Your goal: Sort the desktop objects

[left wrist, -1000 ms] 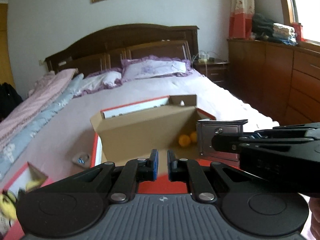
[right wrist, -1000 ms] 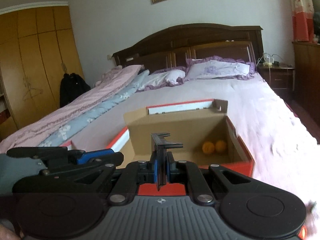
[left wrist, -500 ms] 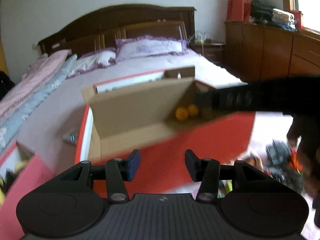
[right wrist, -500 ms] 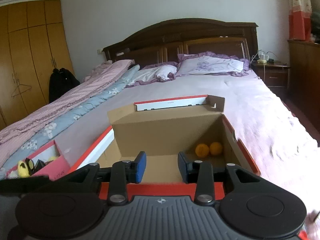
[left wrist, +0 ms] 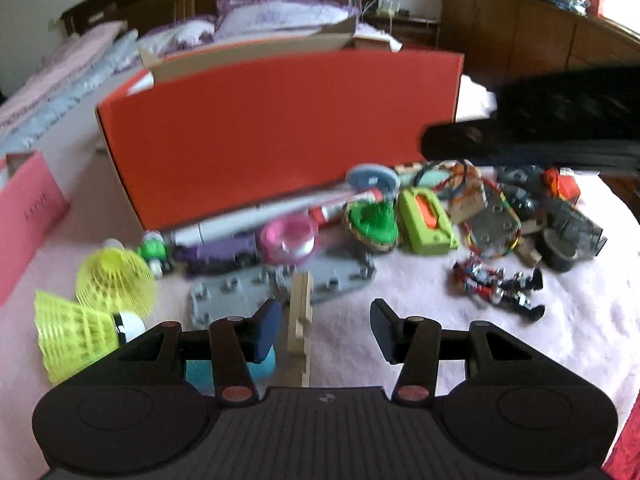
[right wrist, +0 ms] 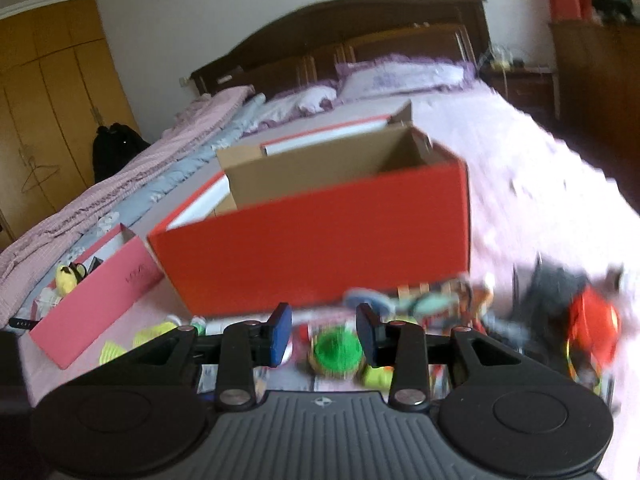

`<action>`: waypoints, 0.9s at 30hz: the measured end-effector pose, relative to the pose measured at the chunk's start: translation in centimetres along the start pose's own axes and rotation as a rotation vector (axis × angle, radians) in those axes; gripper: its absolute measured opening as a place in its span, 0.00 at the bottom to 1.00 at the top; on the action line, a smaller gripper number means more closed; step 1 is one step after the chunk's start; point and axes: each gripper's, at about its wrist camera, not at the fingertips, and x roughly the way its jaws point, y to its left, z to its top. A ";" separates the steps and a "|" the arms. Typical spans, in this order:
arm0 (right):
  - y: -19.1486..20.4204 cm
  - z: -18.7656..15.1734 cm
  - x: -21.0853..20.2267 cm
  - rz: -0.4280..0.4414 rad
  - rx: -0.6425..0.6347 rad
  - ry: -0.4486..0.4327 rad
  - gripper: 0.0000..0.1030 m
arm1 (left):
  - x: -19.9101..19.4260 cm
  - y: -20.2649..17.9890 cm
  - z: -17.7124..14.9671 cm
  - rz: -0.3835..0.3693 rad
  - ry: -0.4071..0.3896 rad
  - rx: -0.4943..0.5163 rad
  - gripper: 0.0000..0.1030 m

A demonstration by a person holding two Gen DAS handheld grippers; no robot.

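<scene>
A big red cardboard box (left wrist: 280, 132) stands open on the bed; it also shows in the right wrist view (right wrist: 316, 236). In front of it lies a pile of small objects: two yellow shuttlecocks (left wrist: 116, 280), a pink tape roll (left wrist: 288, 240), a green spinning top (left wrist: 372, 220), a green block (left wrist: 428, 220), a grey plate (left wrist: 280, 284) and a wooden piece (left wrist: 300, 320). My left gripper (left wrist: 324, 332) is open and empty, just above the wooden piece. My right gripper (right wrist: 322, 334) is open and empty, above the green top (right wrist: 336, 354).
A pink box (right wrist: 96, 292) with small items stands left of the red box; its edge shows in the left wrist view (left wrist: 24, 216). Dark toys and a red-orange object (right wrist: 592, 320) lie at the right. The right gripper's body (left wrist: 540, 132) crosses the left wrist view.
Both grippers opened and dropped from above the red box to the pile in front of it. The metal piece that the right gripper held is gone from its jaws.
</scene>
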 end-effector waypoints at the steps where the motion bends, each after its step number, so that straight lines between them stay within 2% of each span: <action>1: -0.2 -0.6 -0.1 -0.002 0.008 0.010 0.38 | 0.2 0.1 -0.2 0.001 0.009 -0.004 0.49; 3: -0.5 -1.8 -0.1 -0.007 0.021 0.028 0.38 | 0.8 0.2 -0.4 -0.004 0.023 -0.007 0.48; 5: -0.7 -2.6 0.0 -0.013 0.032 0.040 0.39 | 1.4 0.2 -0.5 -0.010 0.036 -0.008 0.37; 11: -1.0 -3.6 0.1 -0.021 0.054 0.048 0.39 | 1.6 0.8 -0.9 -0.022 0.038 -0.030 0.14; 16: -1.2 -3.1 0.2 -0.022 0.063 0.052 0.39 | 0.3 1.1 -0.5 -0.008 0.017 -0.036 0.12; 27: -1.7 -3.5 -0.1 -0.020 0.085 0.064 0.39 | -2.8 1.5 3.4 0.027 -0.111 -0.022 0.12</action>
